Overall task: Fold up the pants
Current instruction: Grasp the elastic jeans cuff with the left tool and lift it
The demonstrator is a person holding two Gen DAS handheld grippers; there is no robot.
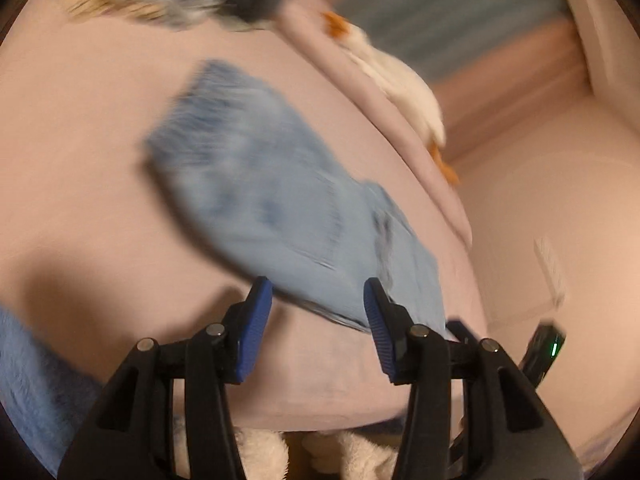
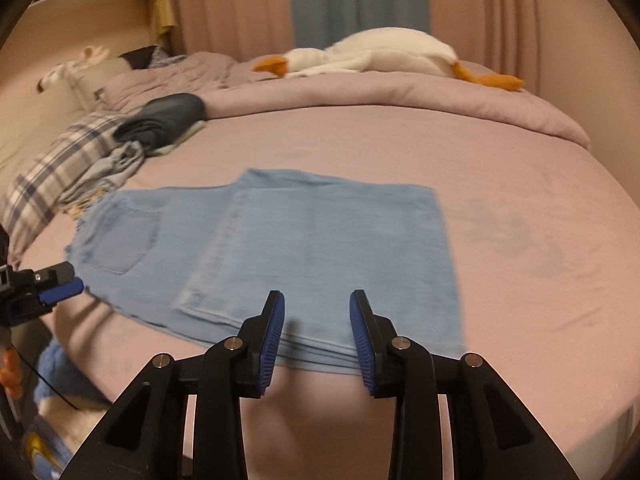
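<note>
Viewing folded light-blue denim pants [image 2: 280, 248] flat on the pink-sheeted bed [image 2: 520, 208].
I see both the left hand-held gripper [image 1: 318, 320] and right hand-held gripper [image 2: 317, 336] spread, pinching nothing.

Your folded pants [image 2: 280, 240] lie flat on the bed [image 2: 520, 220], just ahead of your right tongs [image 2: 317, 320]. Your left tongs [image 2: 60, 286] sit at their left edge. Behind them to the left lies a heap of clothes [image 2: 132, 136]; a plush goose [image 2: 384, 54] lies at the far side.
</note>
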